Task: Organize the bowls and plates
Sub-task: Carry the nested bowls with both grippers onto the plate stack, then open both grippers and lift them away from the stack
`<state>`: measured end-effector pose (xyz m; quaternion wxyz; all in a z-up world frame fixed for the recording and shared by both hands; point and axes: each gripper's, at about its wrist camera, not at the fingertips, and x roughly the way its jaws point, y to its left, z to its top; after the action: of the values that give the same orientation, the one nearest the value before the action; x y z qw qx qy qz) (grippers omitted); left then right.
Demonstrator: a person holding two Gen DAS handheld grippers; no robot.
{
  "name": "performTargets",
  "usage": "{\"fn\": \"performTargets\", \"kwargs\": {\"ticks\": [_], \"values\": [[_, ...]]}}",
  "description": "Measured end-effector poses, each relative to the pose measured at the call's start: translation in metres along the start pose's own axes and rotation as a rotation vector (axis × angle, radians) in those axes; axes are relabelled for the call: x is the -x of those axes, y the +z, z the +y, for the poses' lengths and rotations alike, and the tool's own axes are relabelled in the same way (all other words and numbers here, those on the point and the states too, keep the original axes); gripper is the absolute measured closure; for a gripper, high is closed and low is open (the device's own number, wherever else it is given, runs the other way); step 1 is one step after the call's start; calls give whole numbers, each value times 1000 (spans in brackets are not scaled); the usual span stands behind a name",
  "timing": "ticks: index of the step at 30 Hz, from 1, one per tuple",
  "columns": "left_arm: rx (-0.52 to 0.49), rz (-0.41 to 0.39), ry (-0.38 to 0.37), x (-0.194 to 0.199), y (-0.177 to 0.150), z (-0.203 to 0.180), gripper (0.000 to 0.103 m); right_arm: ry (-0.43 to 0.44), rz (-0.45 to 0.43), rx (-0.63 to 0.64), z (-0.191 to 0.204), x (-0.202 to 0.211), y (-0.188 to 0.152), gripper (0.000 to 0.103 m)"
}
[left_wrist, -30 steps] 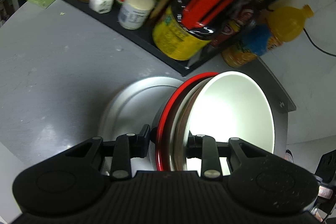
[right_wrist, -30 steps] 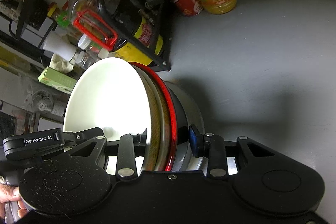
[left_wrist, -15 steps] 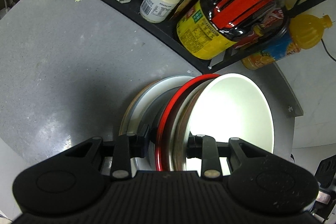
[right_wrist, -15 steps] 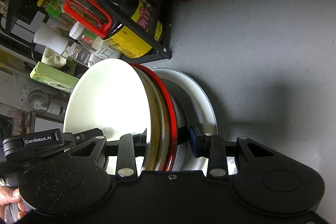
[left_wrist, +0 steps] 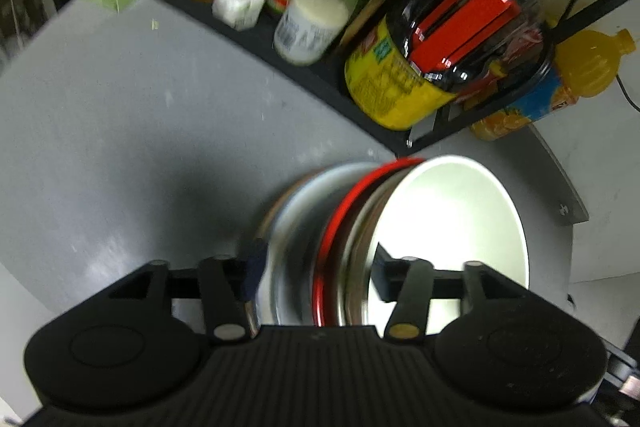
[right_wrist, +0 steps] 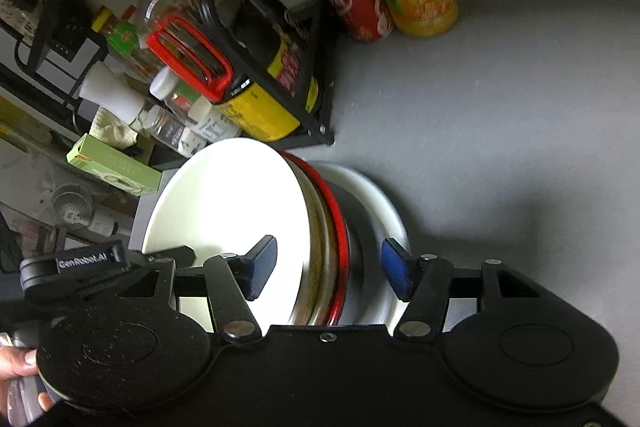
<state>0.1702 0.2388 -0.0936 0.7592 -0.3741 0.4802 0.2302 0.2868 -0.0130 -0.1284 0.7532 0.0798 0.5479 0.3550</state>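
Biggest thing between my fingers is the stack: a white bowl (left_wrist: 448, 227) nested in a brownish-rimmed dish (left_wrist: 362, 247), then a red-rimmed bowl (left_wrist: 340, 227) with a dark outside, all sitting over a pale plate (left_wrist: 296, 223) on the grey counter (left_wrist: 140, 131). From my right side it's the same pile, white bowl (right_wrist: 228, 211) on the left-finger side, plate (right_wrist: 380, 207) over toward the right finger.

I'd guess this is ceramic or hard melamine, so stiff, a bit heavy as a set, glazed and slippery, and it'll chip if it clunks. Best hold looks like the rims, pinching across several walls from two opposite sides so the nest can't slide apart.

My left gripper (left_wrist: 316, 275) is spread wide now, one pad out past the plate edge and the other inside the white bowl, not clearly pressing on anything. My right gripper (right_wrist: 328, 269) is wide too, both blue pads standing off the stack with visible gaps.

Versus half a second ago: both sets of fingers were pinched tight on the bowl rims, and now they've let go. The stack looks settled on the plate instead of hanging in my grip. The rack of bottles (left_wrist: 400, 67) beyond my fingertips sits about where it was, though the left view is blurry, so I was moving.
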Motion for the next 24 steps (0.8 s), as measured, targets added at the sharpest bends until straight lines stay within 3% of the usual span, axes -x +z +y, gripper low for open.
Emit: {"fn": "performTargets", "kwargs": {"ticks": [3,9,20,24], "values": [[-43,-37,6,8,0,-3,27,-36,-48,-10,0,10,-4,34],[-146,-73,11,20,1,-12,18,-111,-152,-33,-6,30,-16,11],[-265,-118,-2,41,2,-26,16,-166,-287,-112,-7,63,-33,2],[-289,-152,-29,56,-2,-33,9,-184,-335,-101,-4,82,-40,0]]}}
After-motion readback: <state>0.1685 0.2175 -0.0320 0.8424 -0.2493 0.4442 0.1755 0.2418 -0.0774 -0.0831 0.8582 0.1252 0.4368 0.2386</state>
